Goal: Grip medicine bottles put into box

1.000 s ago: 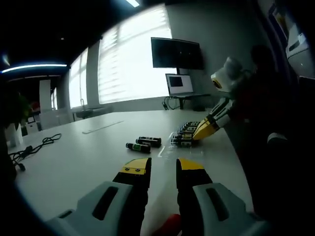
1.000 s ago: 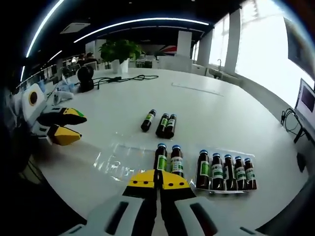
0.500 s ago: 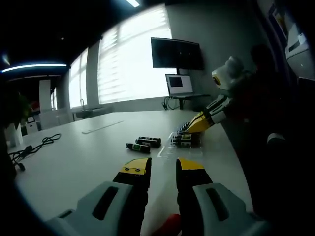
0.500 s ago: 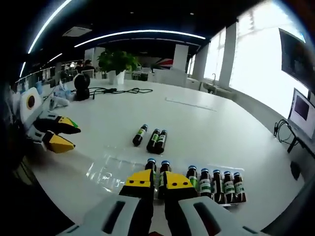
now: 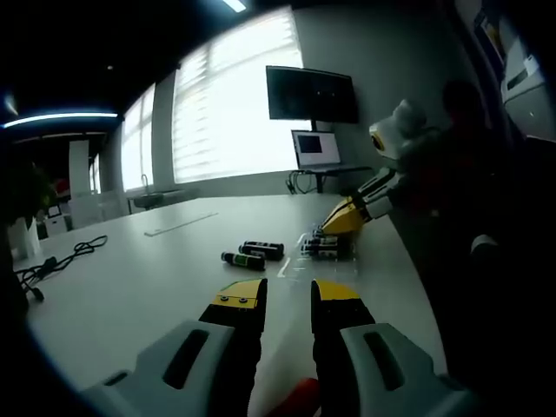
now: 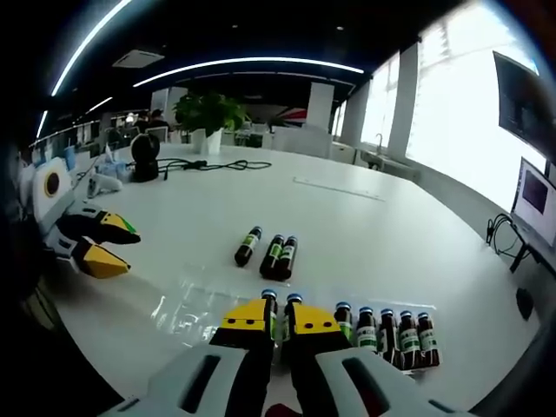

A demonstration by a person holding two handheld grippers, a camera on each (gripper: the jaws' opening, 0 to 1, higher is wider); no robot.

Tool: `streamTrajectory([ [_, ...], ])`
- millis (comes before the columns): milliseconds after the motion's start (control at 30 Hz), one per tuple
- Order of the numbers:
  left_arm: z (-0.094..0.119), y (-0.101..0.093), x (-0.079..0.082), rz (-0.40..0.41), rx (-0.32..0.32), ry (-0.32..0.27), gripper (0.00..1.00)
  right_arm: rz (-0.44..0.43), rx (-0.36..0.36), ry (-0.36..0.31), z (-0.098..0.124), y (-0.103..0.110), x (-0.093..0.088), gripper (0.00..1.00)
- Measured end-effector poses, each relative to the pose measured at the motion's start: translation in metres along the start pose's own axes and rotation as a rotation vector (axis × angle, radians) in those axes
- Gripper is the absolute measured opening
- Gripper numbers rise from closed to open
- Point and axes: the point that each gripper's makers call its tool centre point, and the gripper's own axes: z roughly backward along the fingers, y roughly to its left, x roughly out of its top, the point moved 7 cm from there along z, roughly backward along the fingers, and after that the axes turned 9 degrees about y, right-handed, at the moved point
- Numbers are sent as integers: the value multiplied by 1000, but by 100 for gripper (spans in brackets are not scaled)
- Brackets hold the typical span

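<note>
Right tool (image 6: 278, 318) stands narrowly apart above the box (image 6: 187, 291), empty. Bottles (image 6: 385, 334) stand inside at 3 o'clock; three more (image 6: 268, 253) lie at 12. Probably glass, light, slippery: grip mid-body. Left tool (image 5: 288, 295) hovers part-open.

An office, open-plan by the look. Long white table (image 6: 365, 217) with a rounded edge, a cable (image 6: 213, 163) trailing across it. Wall screen (image 5: 312, 94) above a laptop (image 5: 318, 148) at the far end of the room. Tall windows (image 5: 230, 109) with bright blinds along one side. Strip lights (image 6: 243, 62) curving over a dark ceiling, an air vent (image 6: 137, 58) set into it. Potted plant (image 6: 208, 111) at the table's far end, white chairs and desks beyond. White columns (image 6: 319, 102) between the bays.
</note>
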Motion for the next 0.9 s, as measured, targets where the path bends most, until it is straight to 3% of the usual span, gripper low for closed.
streamTrajectory([
  [900, 1, 4, 1, 9, 13, -9, 14, 23, 12, -62, -32, -24, 26, 5],
])
